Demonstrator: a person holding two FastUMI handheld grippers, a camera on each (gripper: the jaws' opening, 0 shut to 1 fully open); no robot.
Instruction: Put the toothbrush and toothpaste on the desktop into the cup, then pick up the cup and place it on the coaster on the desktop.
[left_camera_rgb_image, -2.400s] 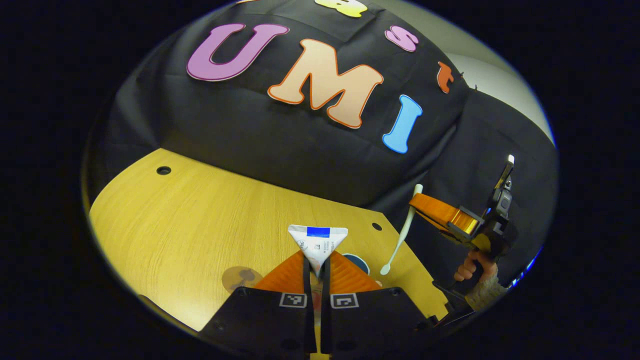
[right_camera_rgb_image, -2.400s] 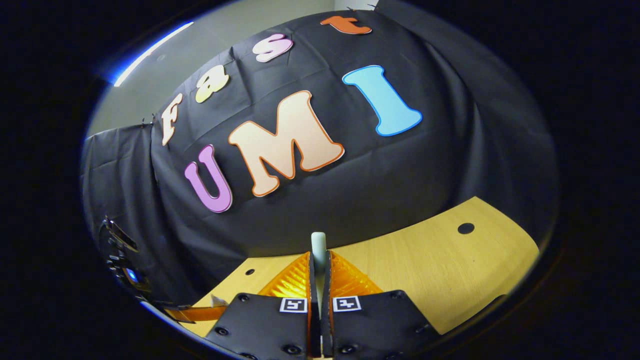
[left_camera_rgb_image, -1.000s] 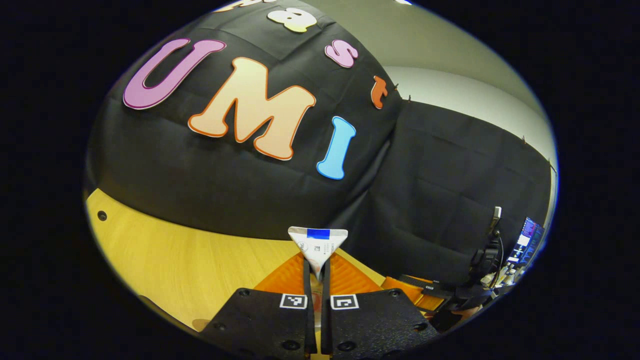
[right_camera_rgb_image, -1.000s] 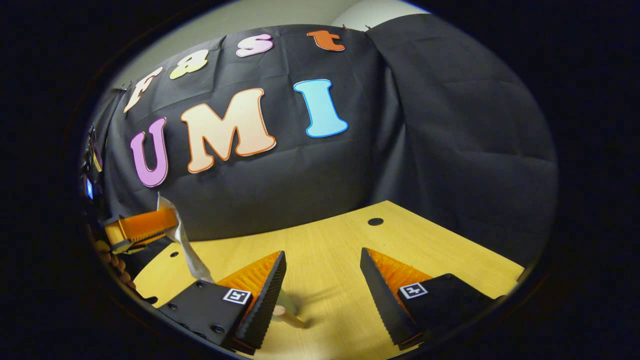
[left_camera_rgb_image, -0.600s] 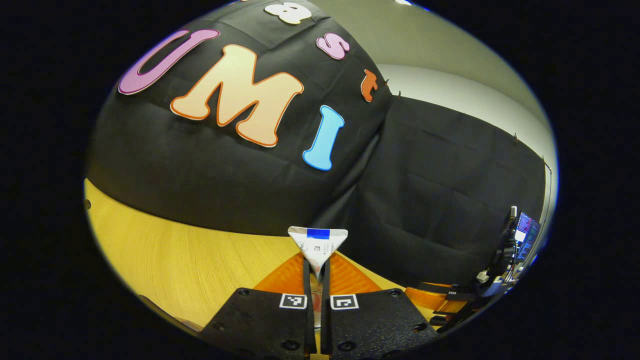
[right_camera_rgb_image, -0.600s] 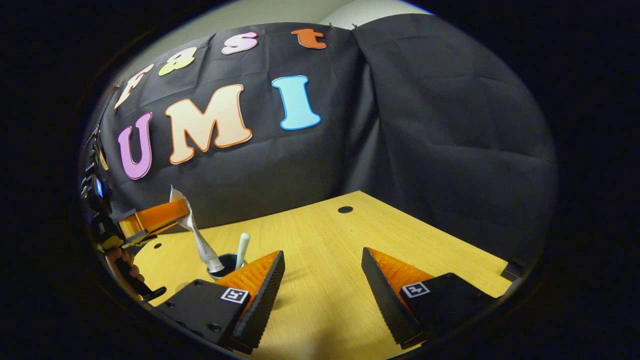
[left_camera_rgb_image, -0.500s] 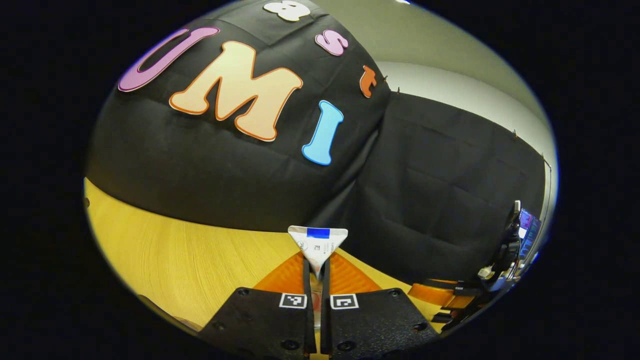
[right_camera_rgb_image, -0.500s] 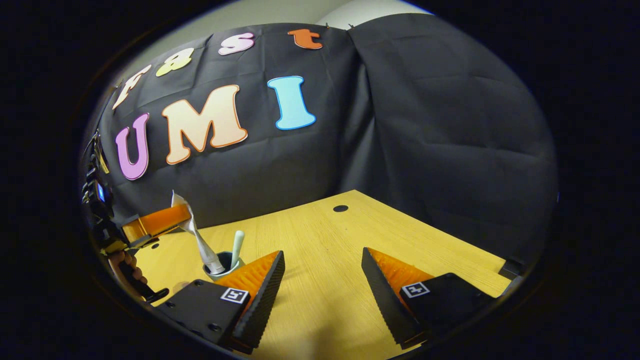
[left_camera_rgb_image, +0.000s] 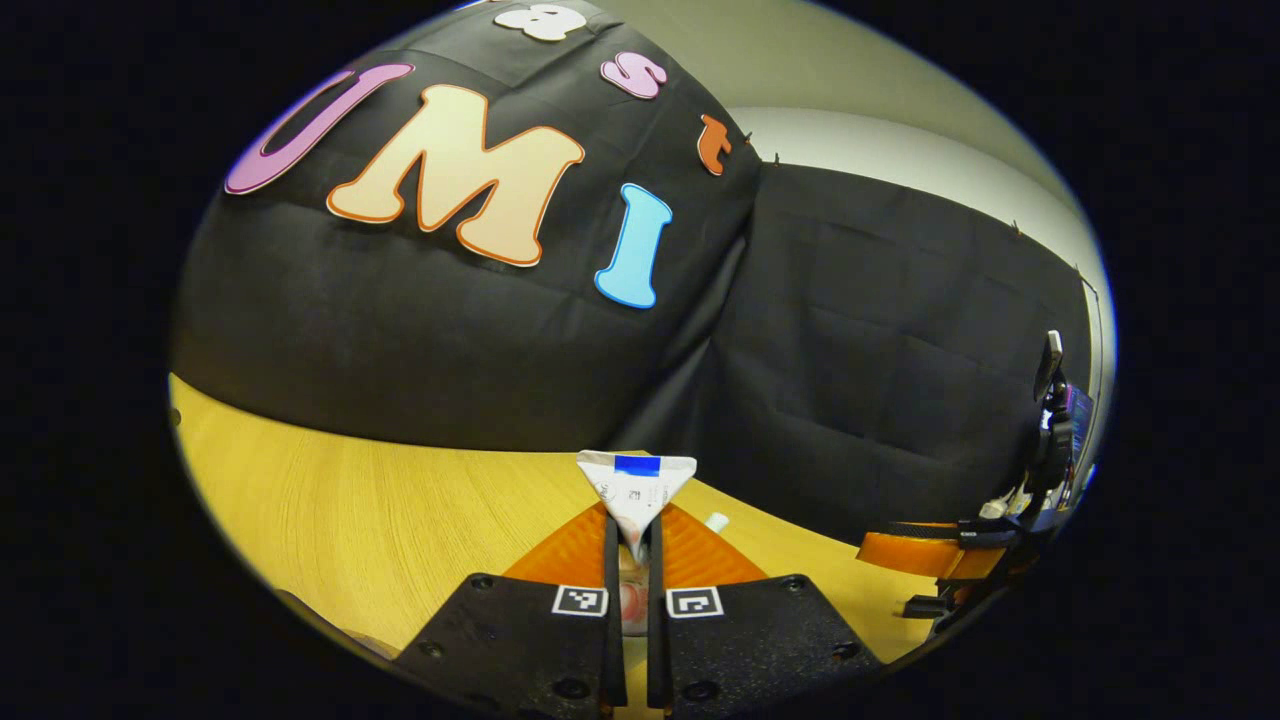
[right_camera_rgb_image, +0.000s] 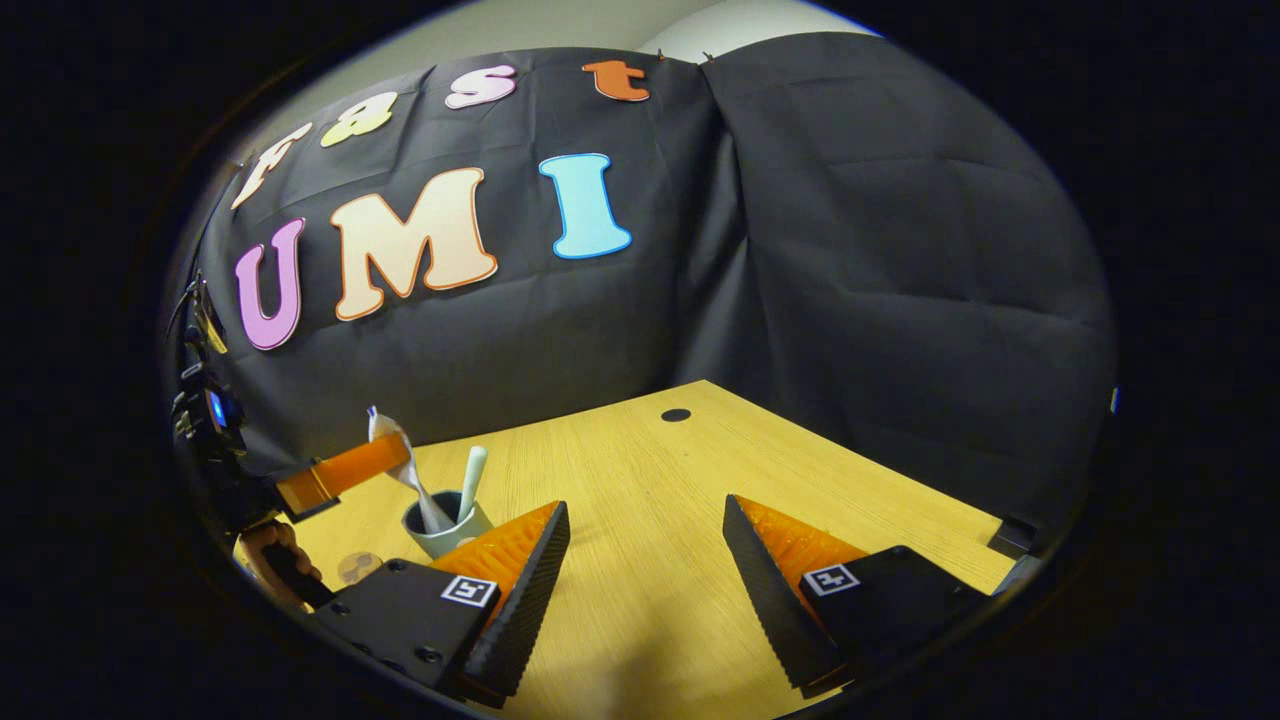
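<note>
In the right gripper view a pale cup (right_camera_rgb_image: 452, 530) stands on the wooden desktop (right_camera_rgb_image: 650, 480) at the left. A pale toothbrush (right_camera_rgb_image: 471, 478) stands upright inside it. The white toothpaste tube (right_camera_rgb_image: 405, 470) leans with its lower end in the cup, and my left gripper (right_camera_rgb_image: 395, 455) is shut on its upper part. My right gripper (right_camera_rgb_image: 640, 590) is open and holds nothing, to the right of the cup. In the left gripper view the tube's crimped end (left_camera_rgb_image: 637, 488) sticks up between the shut fingers of my left gripper (left_camera_rgb_image: 630, 545), and the toothbrush tip (left_camera_rgb_image: 716, 520) shows just right of it.
A small round brownish coaster (right_camera_rgb_image: 357, 567) lies on the desktop left of the cup, near a hand (right_camera_rgb_image: 268, 552) on the left gripper's handle. The desktop has a dark hole (right_camera_rgb_image: 676, 414) at the back. My right gripper (left_camera_rgb_image: 930, 552) shows at the far right of the left gripper view.
The right gripper let go of the toothbrush, which now stands in the cup, and stays open. The left gripper has lowered the toothpaste until its lower end is in the cup.
</note>
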